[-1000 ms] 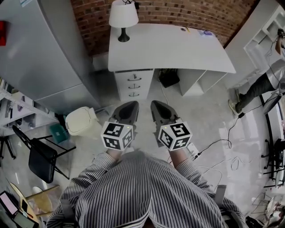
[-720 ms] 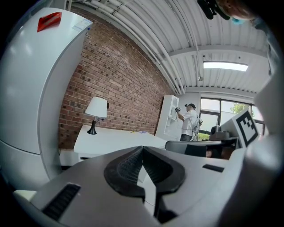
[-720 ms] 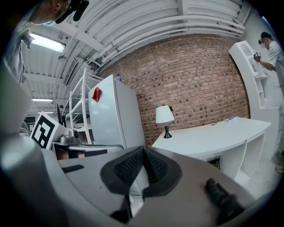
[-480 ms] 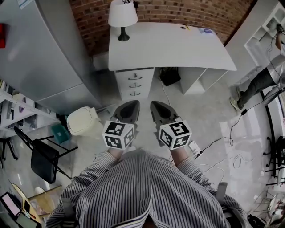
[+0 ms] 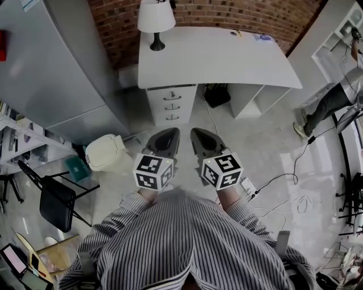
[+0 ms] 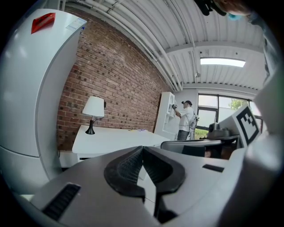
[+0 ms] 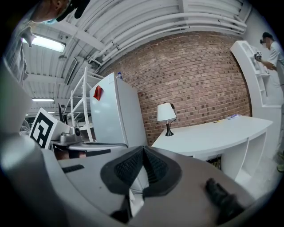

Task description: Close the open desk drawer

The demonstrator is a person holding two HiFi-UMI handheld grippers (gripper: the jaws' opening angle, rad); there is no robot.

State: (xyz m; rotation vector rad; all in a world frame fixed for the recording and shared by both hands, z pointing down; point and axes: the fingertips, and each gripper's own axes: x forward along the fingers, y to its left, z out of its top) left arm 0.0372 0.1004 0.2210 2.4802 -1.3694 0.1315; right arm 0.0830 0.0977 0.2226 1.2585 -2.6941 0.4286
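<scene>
Facing the distant desk drawer, left gripper and right gripper hang clenched, empty.

Desk white, drawers white with dark handles. Lamp: white shade, black base. Wall red-brown brick. Fridge pale grey, red sticker. Shirt grey-white pinstripe. Bin cream.

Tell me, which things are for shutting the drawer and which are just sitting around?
For the job: the desk, its drawers, the left gripper and the right gripper, both shut and empty, well short of the desk.

Just sitting around: the lamp, the cream bin, the black chair, the fridge, the power strip on the floor.
</scene>
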